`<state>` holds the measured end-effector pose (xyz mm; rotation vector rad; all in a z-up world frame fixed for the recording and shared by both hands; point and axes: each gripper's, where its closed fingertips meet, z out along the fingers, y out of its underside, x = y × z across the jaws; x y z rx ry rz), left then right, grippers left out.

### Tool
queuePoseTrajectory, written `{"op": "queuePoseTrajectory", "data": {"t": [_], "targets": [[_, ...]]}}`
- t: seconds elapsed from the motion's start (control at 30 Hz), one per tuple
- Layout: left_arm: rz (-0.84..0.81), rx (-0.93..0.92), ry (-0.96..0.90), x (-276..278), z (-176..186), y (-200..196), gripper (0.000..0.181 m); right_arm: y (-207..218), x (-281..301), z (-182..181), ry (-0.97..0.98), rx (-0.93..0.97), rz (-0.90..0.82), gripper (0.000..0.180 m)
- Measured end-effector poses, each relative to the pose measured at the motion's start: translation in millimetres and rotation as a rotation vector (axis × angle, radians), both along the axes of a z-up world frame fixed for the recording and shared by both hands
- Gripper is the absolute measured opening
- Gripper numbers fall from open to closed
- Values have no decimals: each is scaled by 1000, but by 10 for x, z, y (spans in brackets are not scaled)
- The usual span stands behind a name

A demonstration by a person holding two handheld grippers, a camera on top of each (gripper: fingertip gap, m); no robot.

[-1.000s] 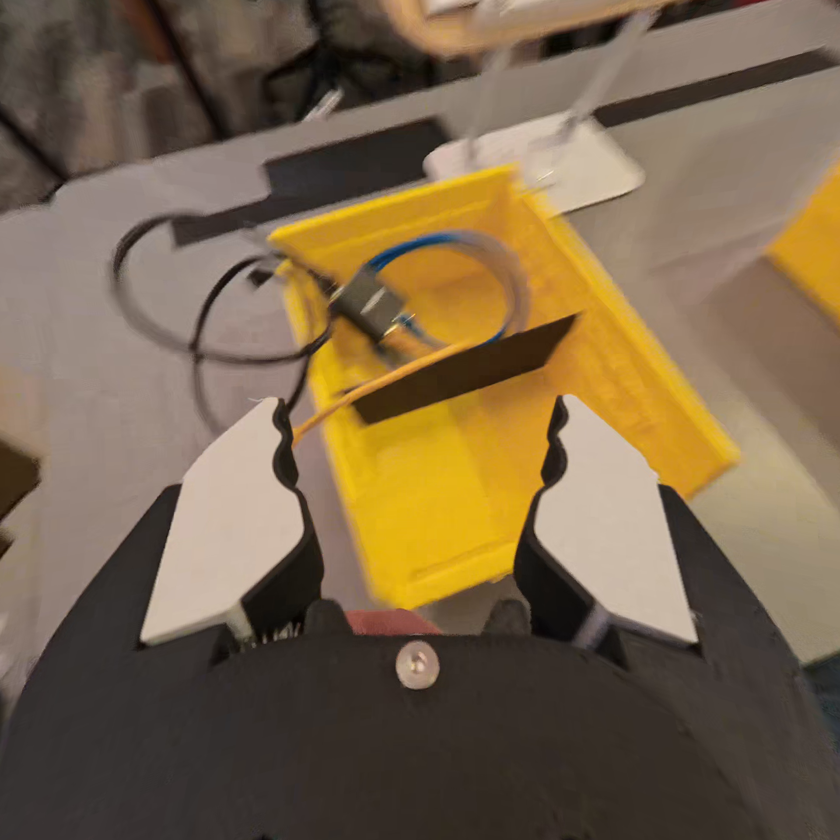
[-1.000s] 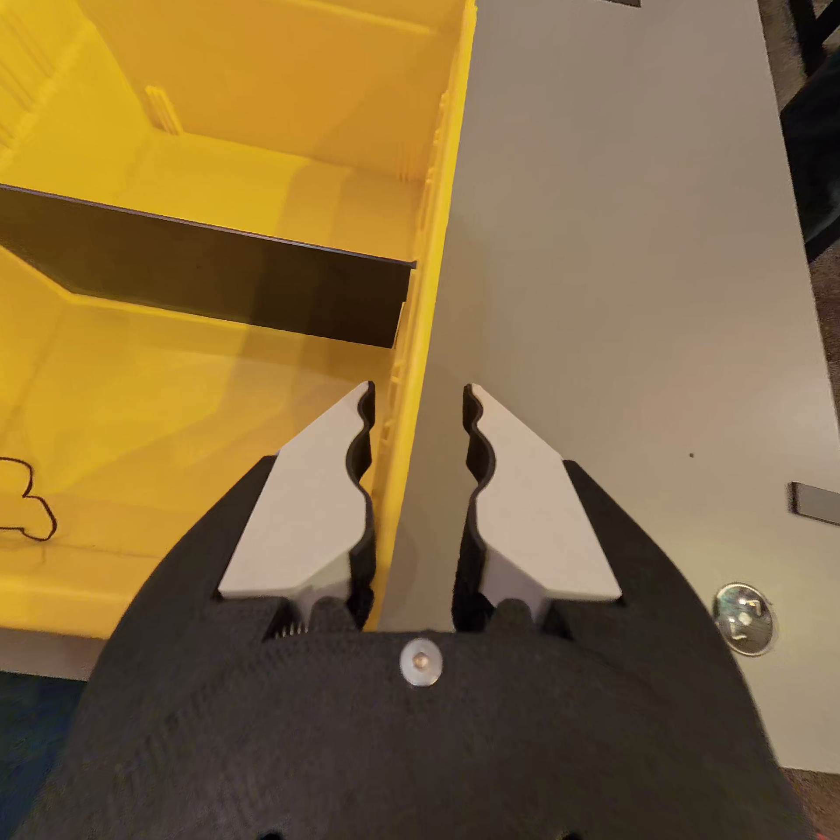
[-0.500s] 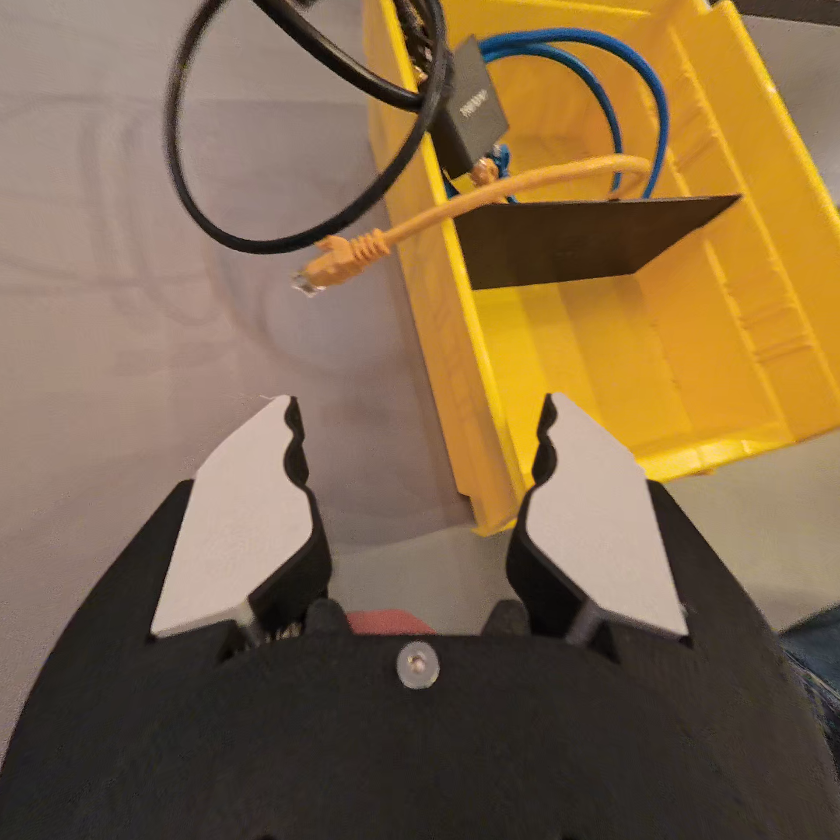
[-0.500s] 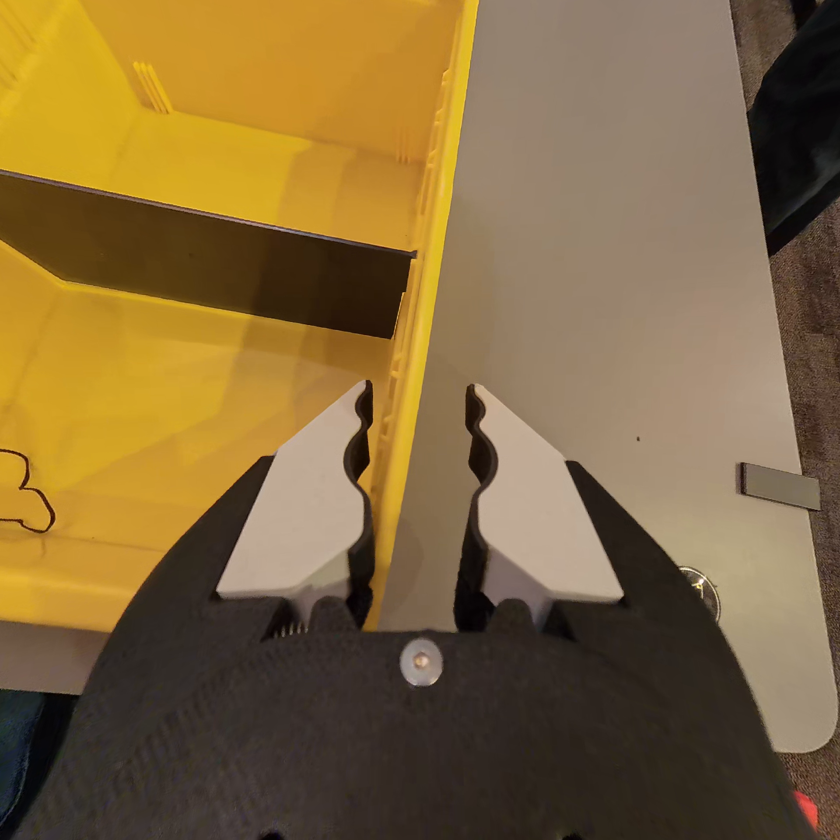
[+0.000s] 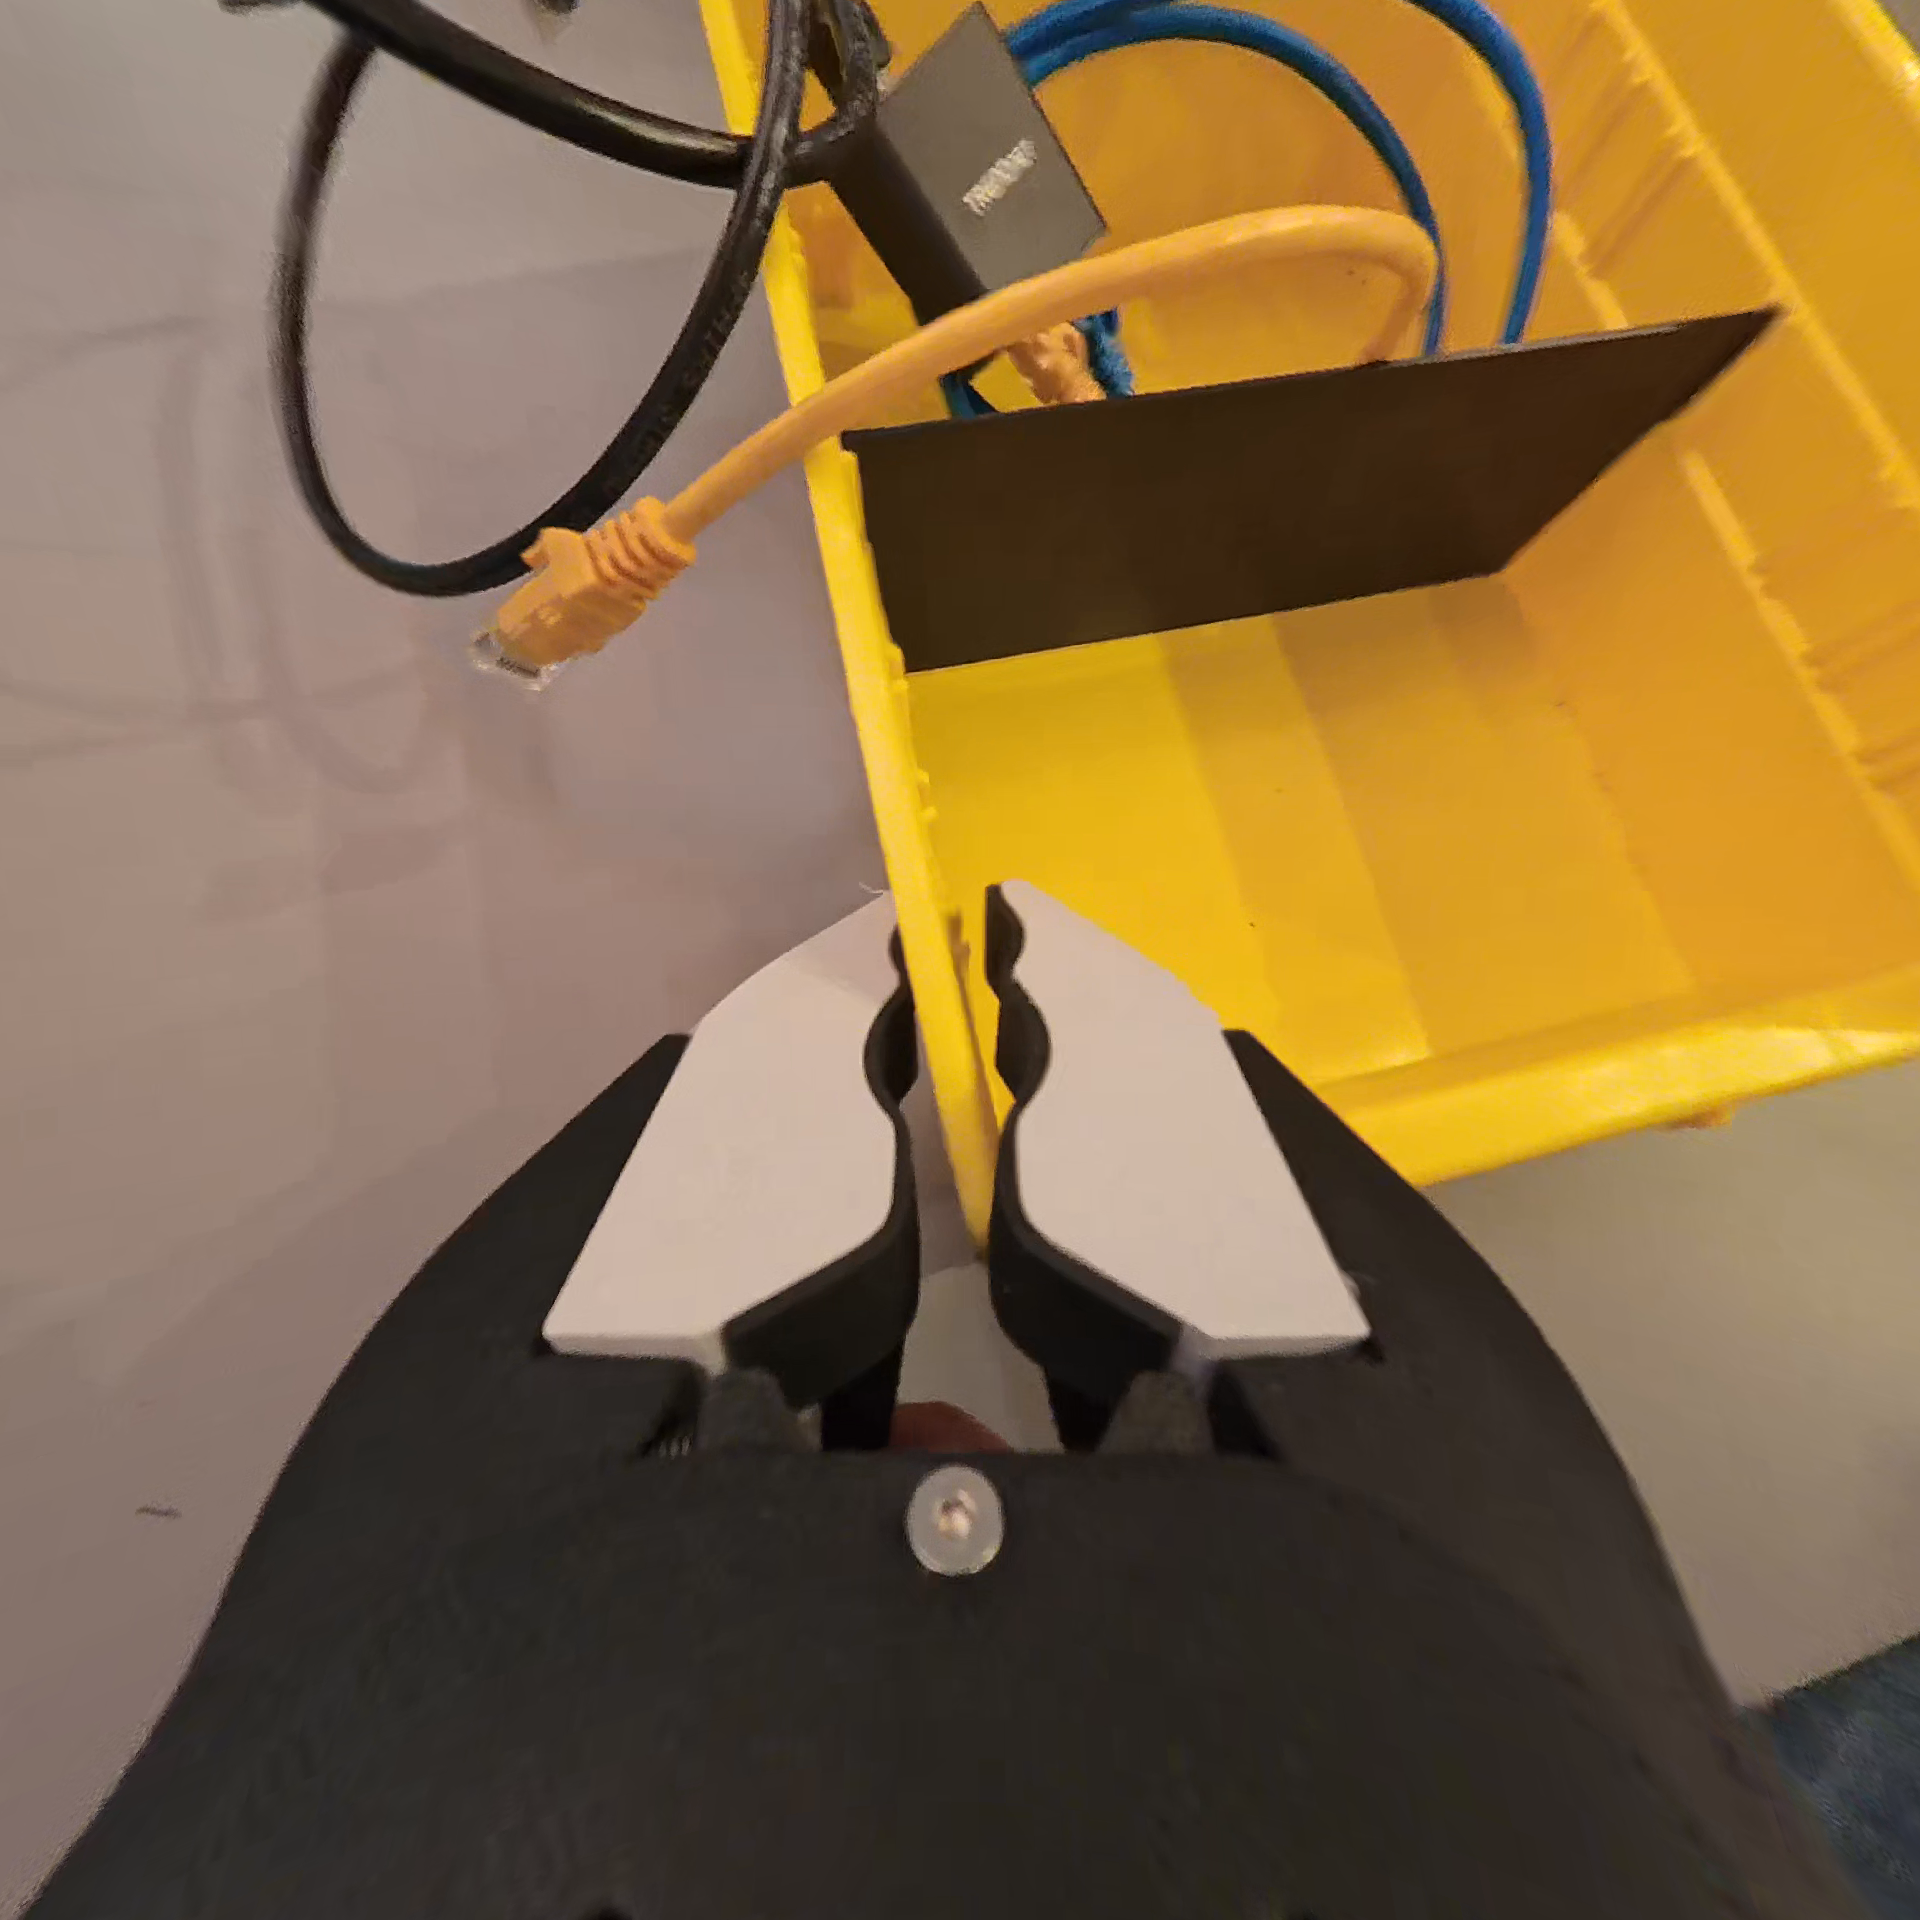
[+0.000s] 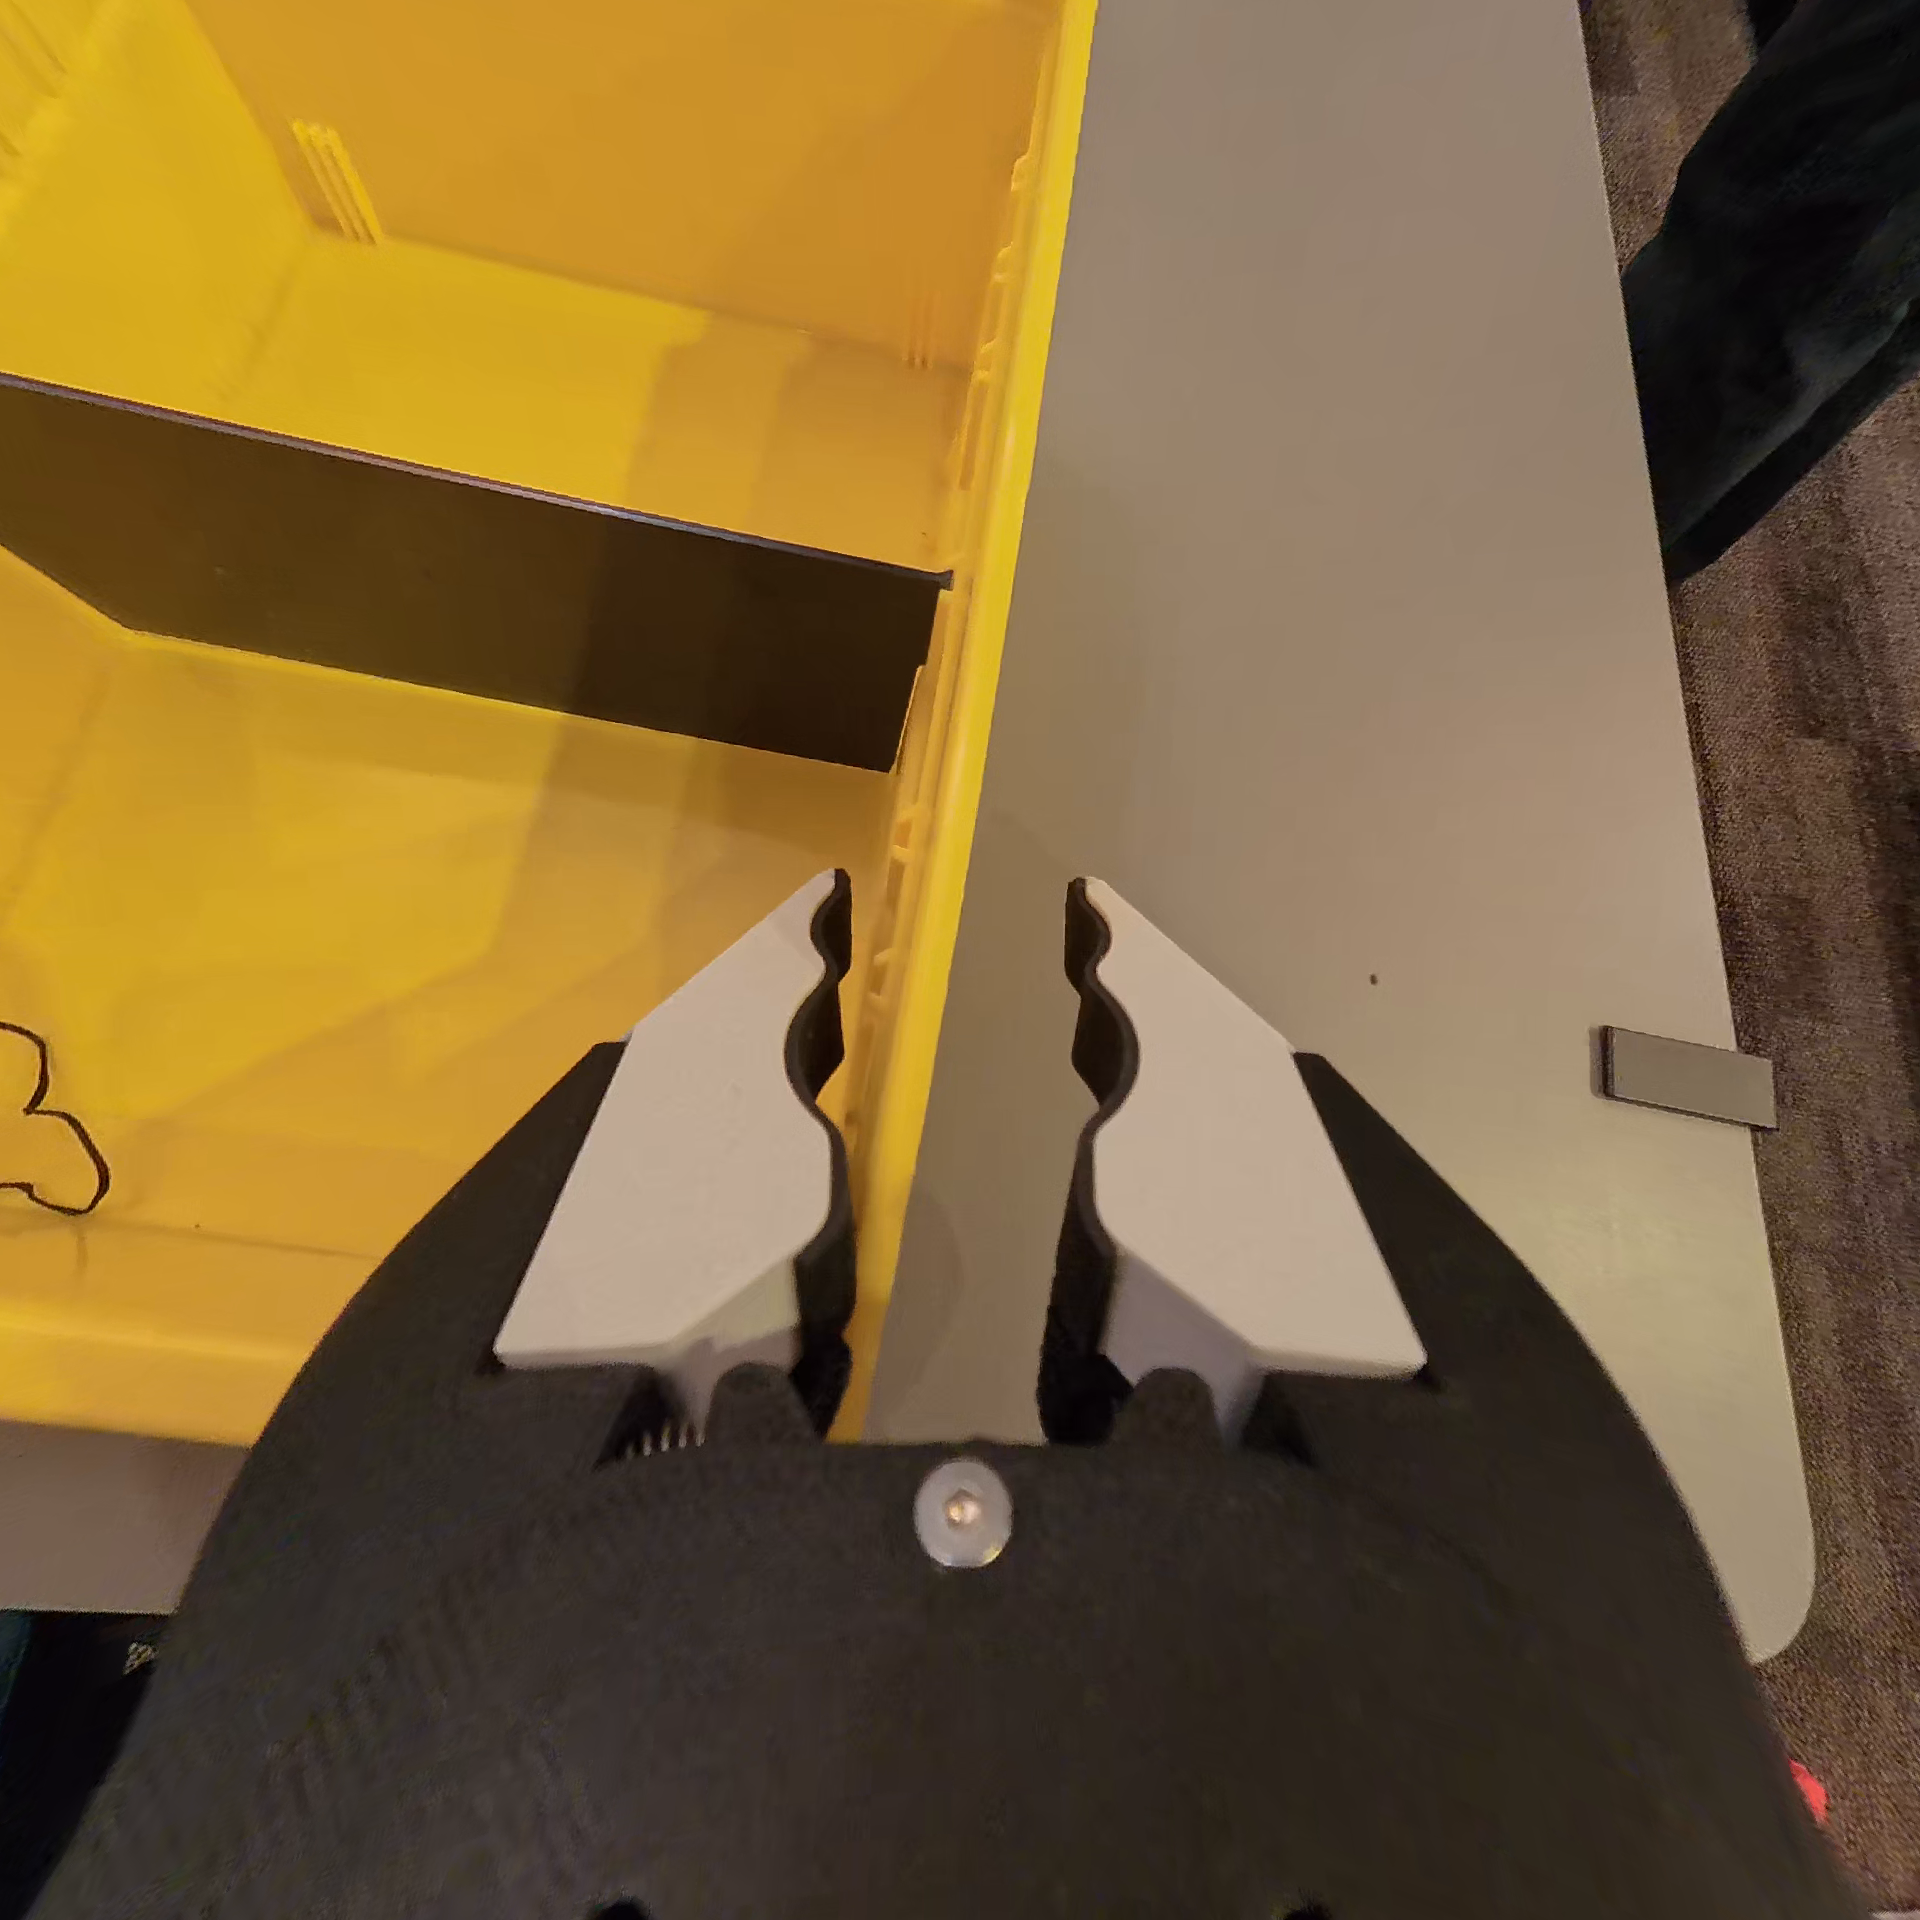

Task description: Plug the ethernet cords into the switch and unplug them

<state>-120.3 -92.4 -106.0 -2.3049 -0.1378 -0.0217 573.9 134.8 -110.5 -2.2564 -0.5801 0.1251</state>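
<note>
With the left gripper (image 5: pixel 943 914) clamped on the yellow bin (image 5: pixel 1558 1081) wall and the right gripper (image 6: pixel 958 883) straddling the opposite wall with fingers apart, the bin is best steadied before the orange ethernet plug (image 5: pixel 582 597) is reached.

Office-like workspace: grey table (image 6: pixel 1351 520), carpeted floor (image 6: pixel 1829 831), yellow bin (image 5: pixel 1455 831) of network cables (image 5: pixel 1039 301).

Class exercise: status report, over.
Left gripper shut on yellow bin wall. Right gripper open astride other wall. Orange cord plug loose on table; switch untouched.
</note>
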Motion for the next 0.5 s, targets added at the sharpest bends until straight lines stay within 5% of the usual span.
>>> {"op": "queuePoseTrajectory", "data": {"t": [0.17,0.37,0.5], "targets": [[39,25,-30,-122,8,-55,6,2,55,3,1,3,-3,40],[6,82,-100,-18,143,-103,73,18,89,8,7,8,-5,40],[14,66,40,-107,117,-75,76,44,111,6,-4,8,-4,42]]}}
